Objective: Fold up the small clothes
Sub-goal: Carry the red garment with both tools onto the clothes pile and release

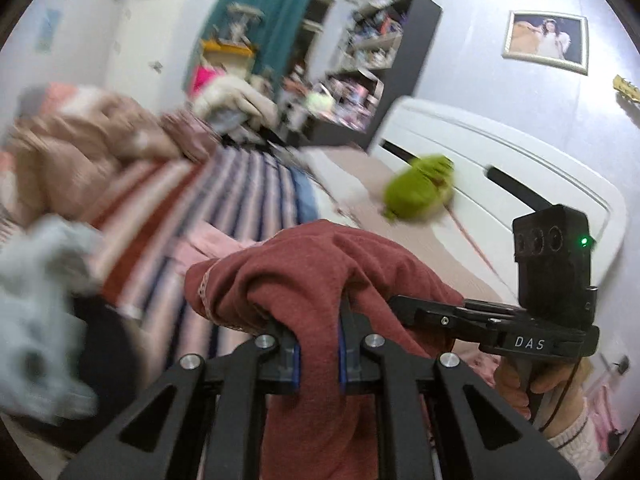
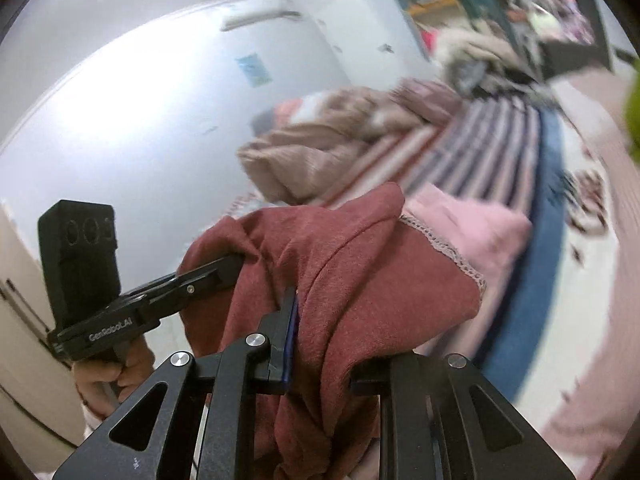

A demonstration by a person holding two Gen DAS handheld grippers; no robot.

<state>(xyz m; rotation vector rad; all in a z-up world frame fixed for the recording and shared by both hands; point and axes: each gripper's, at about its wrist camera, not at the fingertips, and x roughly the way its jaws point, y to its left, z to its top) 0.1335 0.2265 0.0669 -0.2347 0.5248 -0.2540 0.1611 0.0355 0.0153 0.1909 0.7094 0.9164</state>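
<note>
Left wrist view: left claw pinching a bunched rust-red knit garment, lace-ish trim on its hem, held above the striped blanket. Right wrist view: right claw clamped on the same soft cloth, pink fabric just behind.

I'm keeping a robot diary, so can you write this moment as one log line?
step: lifting garment | left gripper: shut on red garment | right gripper: shut on red garment | below: striped blanket on bed | view: blurred

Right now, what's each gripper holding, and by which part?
Both grip the rust-red knit garment: left gripper and right gripper each pinch a bunched fold; exact part unclear.
</note>
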